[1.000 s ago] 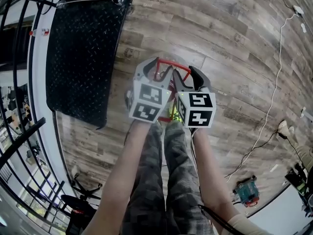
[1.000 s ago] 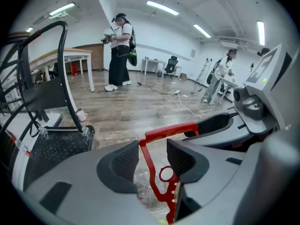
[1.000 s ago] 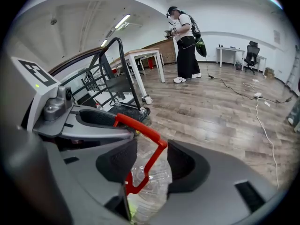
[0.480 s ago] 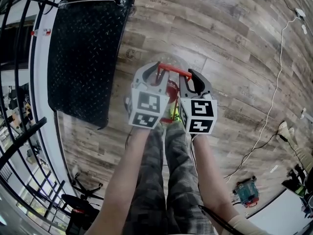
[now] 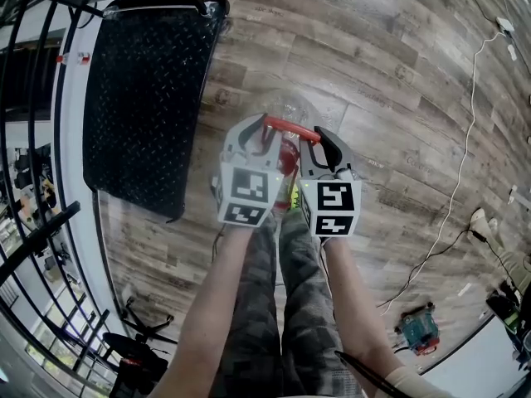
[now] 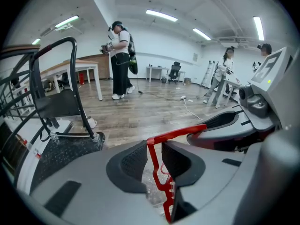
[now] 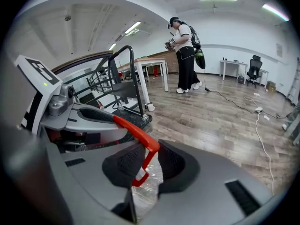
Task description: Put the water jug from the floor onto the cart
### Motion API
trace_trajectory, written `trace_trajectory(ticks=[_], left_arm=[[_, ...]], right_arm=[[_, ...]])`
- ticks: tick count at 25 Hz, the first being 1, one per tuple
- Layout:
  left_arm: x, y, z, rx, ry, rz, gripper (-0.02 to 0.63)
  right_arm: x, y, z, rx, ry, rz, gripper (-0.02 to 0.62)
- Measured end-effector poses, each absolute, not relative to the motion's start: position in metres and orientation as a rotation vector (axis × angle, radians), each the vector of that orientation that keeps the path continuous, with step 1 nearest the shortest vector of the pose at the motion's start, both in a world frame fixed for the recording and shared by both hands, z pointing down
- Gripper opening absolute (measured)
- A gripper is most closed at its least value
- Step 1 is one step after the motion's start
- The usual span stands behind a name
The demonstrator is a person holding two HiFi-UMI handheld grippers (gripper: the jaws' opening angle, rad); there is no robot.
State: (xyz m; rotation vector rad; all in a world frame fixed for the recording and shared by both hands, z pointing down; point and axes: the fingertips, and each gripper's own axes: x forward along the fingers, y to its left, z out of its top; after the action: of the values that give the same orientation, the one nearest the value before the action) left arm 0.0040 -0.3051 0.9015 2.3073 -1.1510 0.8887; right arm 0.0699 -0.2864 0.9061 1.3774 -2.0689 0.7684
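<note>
Head view: the left tool [image 5: 264, 129] and right tool [image 5: 318, 139] both clench the red handle [image 5: 290, 125] of the clear jug [image 5: 286, 106], which is below them over the floor [image 5: 398, 98], near the cart's [image 5: 141, 98] right edge. Left gripper view — its jaws, just closed in, pinch the handle's upright strut [image 6: 153, 158]. Right gripper view — its jaws, likewise just closed, grip the handle's bend [image 7: 149, 150].

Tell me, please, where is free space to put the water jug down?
The black cart deck, left of the water jug, is bare. The wood floor right of the jug is bare up to the white cable. Crowded: around the person's legs.
</note>
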Motion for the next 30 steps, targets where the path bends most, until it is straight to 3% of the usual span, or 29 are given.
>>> trace_trajectory(ticks=[9,30], left_arm=[[-0.001,-0.312,0.858,2.343,-1.186,0.867,0.101],[-0.022,-0.313,0.656,2.418,-1.251,0.798,0.101]], right_arm=[[0.064,-0.293,0.862,1.382,-2.099,0.706,0.089],[0.041,-0.295,0.66,1.352,-2.198,0.635,0.087]])
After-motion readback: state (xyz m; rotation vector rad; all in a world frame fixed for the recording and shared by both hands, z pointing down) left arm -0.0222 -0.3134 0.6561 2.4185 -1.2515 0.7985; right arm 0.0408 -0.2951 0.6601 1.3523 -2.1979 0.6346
